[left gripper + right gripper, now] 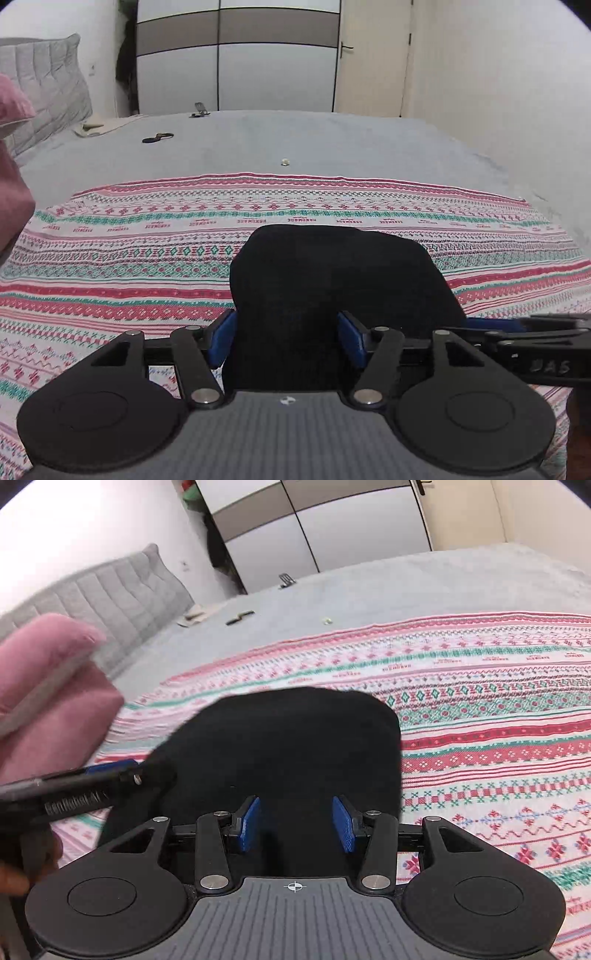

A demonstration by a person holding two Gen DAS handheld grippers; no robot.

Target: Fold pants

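The black pants (332,280) lie folded into a compact block on the patterned red, green and white cloth (129,258). My left gripper (286,338) is open, its blue pads either side of the near edge of the pants. My right gripper (295,823) is open too, over the near edge of the pants (288,746). In the left wrist view the right gripper (524,332) comes in from the right edge. In the right wrist view the left gripper (92,786) comes in from the left, touching the pants' left side.
The patterned cloth (480,720) covers a grey bed (295,140). A pink cushion (48,686) sits at the left, by a grey padded headboard (122,590). Small dark items (157,137) lie at the far side of the bed. A wardrobe (236,55) and a door stand behind.
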